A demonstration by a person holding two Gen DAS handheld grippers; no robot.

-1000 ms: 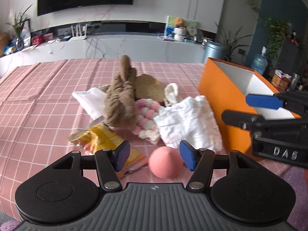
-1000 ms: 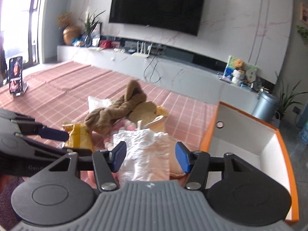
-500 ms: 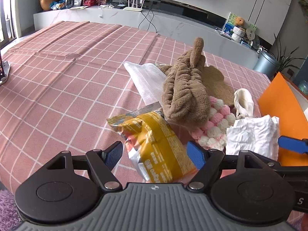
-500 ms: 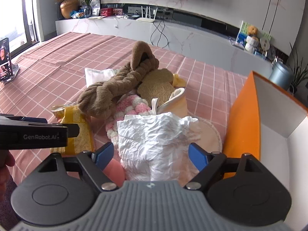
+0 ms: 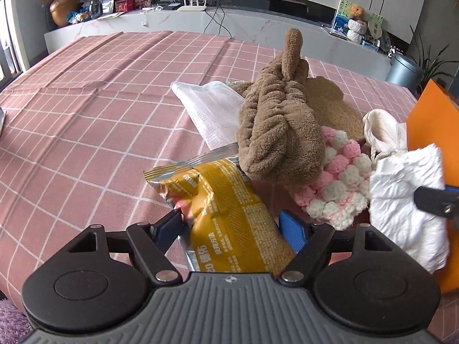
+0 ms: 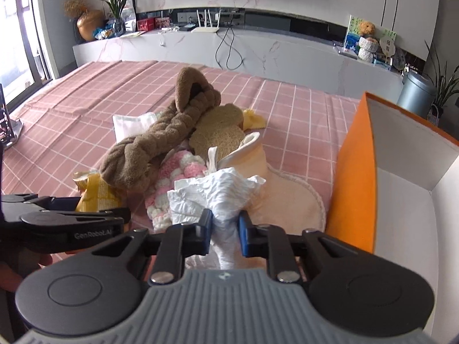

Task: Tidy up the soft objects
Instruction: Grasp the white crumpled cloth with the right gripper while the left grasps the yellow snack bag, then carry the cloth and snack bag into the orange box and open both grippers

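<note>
My right gripper (image 6: 225,230) pinches the crumpled white cloth (image 6: 218,192), centre frame | light, limp, bunch-grip | my left gripper (image 5: 229,226) wide around the crinkly yellow snack packet (image 5: 226,200).

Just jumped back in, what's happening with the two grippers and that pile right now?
The right gripper is shut on the crumpled white cloth at the near edge of the pile, beside the open orange box. The left gripper is open, its fingers on either side of the yellow snack packet. The brown plush headband and pink-and-white knit piece lie untouched on the checked cloth.
</note>
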